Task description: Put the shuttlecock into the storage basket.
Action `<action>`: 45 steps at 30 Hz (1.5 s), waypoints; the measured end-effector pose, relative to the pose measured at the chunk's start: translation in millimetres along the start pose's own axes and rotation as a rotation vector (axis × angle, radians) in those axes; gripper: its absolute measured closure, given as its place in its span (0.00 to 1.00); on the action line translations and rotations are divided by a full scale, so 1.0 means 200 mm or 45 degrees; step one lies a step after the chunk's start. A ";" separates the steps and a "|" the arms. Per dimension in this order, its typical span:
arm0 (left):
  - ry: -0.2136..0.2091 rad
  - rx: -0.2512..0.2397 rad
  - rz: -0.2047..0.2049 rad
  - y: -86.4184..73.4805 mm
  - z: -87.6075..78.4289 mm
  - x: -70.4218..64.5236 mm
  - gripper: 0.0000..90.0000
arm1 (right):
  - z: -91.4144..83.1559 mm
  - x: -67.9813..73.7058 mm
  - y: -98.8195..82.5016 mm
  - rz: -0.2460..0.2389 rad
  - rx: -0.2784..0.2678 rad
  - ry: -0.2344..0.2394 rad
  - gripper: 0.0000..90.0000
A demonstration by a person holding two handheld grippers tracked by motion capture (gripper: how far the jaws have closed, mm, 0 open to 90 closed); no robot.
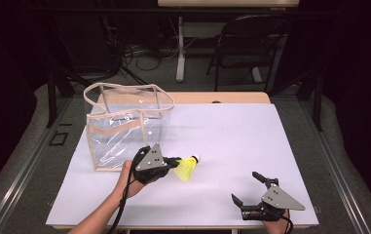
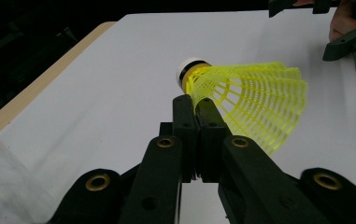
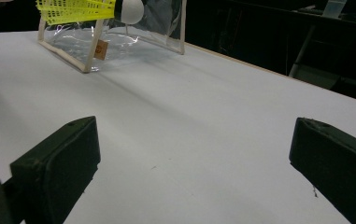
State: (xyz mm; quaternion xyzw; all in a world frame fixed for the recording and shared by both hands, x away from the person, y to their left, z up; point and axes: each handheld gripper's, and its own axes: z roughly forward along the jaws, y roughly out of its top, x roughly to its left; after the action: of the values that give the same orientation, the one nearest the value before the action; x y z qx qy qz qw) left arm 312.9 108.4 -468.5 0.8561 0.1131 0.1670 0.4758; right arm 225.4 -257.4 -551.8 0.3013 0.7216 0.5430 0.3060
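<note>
The clear bag [image 1: 124,124] with beige trim stands upright near the desk's [image 1: 231,136] far left corner, mouth open upward; it appears to hold nothing, though glare on the plastic leaves the bottom uncertain. The left gripper [image 1: 175,161] sits just in front of the bag, toward the desk's left side, jaws clamped on the edge of the yellow shuttlecock's [image 1: 188,167] skirt and holding it off the white surface. The left gripper view shows that grip closely: the two pads pressed together on the mesh beside the cork [image 2: 190,70]. In the high view the shuttlecock's long axis runs roughly level, cork pointing toward the far right, skirt flaring toward the near edge. The right gripper [image 1: 247,190] rests near the desk's near right corner, jaws spread wide with nothing between them.
</note>
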 end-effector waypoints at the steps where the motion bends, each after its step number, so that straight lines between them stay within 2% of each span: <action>1: 0.004 0.002 0.005 0.00 0.00 0.00 0.98 | 0.00 0.00 0.00 0.000 0.001 -0.001 0.02; 22: 0.041 -0.017 -0.004 0.04 -0.03 0.08 0.99 | 0.00 0.00 0.00 -0.002 0.002 0.002 0.02; 45: 0.120 -0.030 -0.032 0.05 -0.08 0.19 0.99 | 0.01 0.00 0.00 -0.006 0.012 0.001 0.02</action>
State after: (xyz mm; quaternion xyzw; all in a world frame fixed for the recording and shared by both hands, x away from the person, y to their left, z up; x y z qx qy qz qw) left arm 342.3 129.1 -445.0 0.8403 0.1441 0.2024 0.4819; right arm 226.0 -256.4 -552.4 0.3008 0.7250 0.5390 0.3054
